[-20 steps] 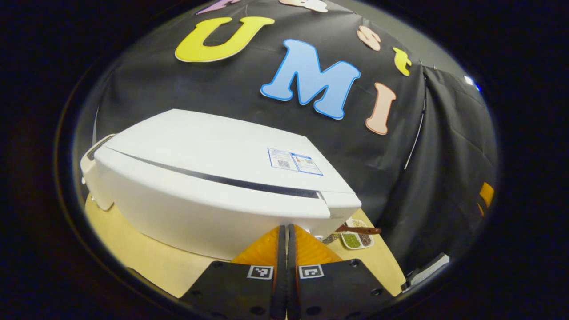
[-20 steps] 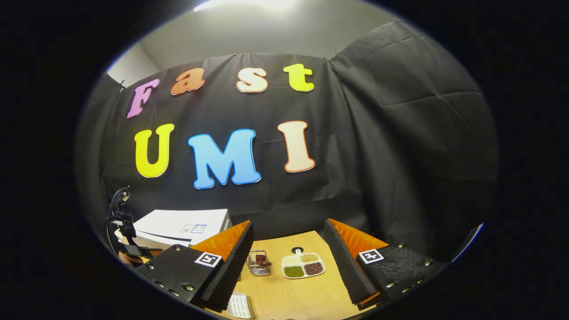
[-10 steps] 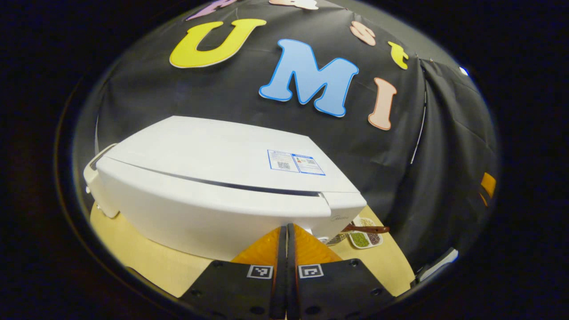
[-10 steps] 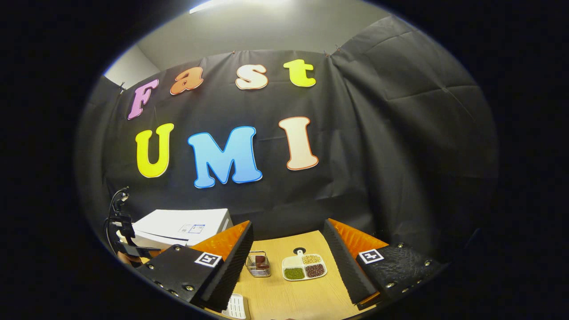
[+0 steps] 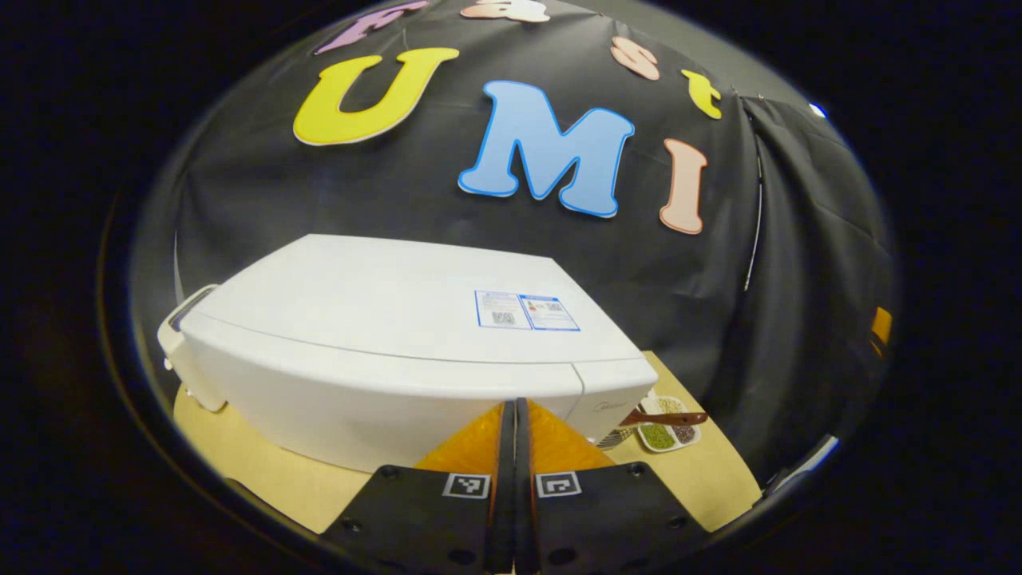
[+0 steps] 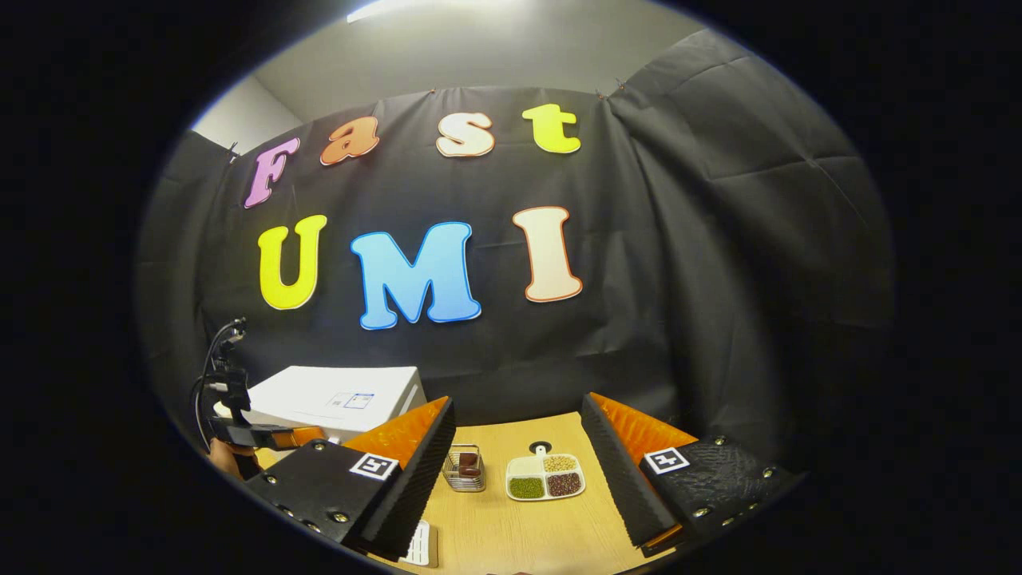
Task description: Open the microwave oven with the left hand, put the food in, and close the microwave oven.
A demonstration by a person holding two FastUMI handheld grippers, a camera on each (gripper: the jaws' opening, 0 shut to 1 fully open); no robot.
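Here, left gripper (image 5: 514,411) against microwave (image 5: 399,335).

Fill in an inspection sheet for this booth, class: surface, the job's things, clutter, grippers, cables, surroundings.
Surface: wooden table, bare patches.
Job's things: white microwave, door looks shut, seam thin.
Clutter: divided tray of beans; small wire basket; white card at near edge.
Grippers: left gripper shut, tips at microwave front; right gripper open, holding nothing.
Cables: black cable looping above the left gripper.
Surroundings: black cloth wall.
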